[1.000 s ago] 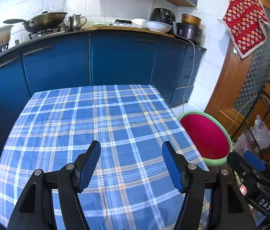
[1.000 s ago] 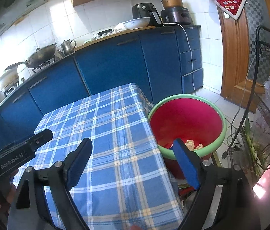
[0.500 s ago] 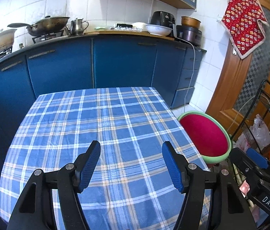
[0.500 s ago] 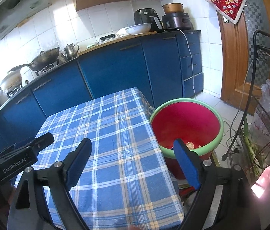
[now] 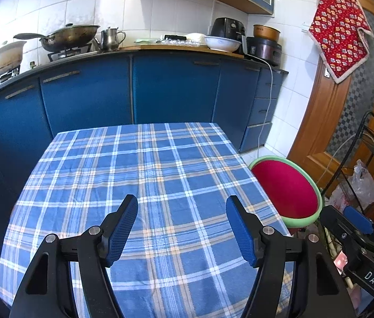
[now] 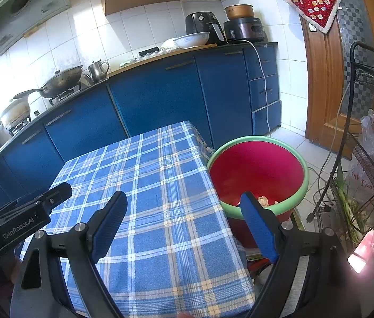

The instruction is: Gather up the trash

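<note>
1. Table under blue plaid cloth: no trash visible on it in either view.
2. Left gripper, at 6 o'clock over the cloth: jaws partly apart and opening, nothing between them.
3. Right gripper: jaws wide, empty.
4. Red plastic bucket with green rim at 3 o'clock off the table edge; pale scraps lie inside.
5. Judgement: collection looks near finished; next move calls for scanning for leftover trash.

Right gripper fingers apart over checked tablecloth, red bucket beside table, scraps inside.
</note>
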Demonstrator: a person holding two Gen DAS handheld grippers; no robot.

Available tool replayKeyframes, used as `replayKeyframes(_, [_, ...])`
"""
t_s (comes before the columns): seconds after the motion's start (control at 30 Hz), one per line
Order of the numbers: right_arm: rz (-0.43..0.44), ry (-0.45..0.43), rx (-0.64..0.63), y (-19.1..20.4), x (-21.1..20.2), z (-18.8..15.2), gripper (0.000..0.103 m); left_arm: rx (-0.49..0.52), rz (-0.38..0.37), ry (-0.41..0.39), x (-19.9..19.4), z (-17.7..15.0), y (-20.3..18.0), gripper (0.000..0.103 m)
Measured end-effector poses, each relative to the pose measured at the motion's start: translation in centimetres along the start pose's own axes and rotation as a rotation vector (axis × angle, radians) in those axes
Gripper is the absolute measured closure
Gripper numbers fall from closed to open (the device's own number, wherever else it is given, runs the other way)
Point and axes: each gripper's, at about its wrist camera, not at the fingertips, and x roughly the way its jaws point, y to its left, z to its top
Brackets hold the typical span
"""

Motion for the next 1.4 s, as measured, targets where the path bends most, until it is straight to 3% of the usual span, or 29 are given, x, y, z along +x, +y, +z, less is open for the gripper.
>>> replayKeyframes(1.4, [-0.002, -0.003, -0.002, 0.08, -0.12, 0.05, 0.016, 0.005, -0.004, -0.003, -0.20, 0.03, -0.34, 0.032])
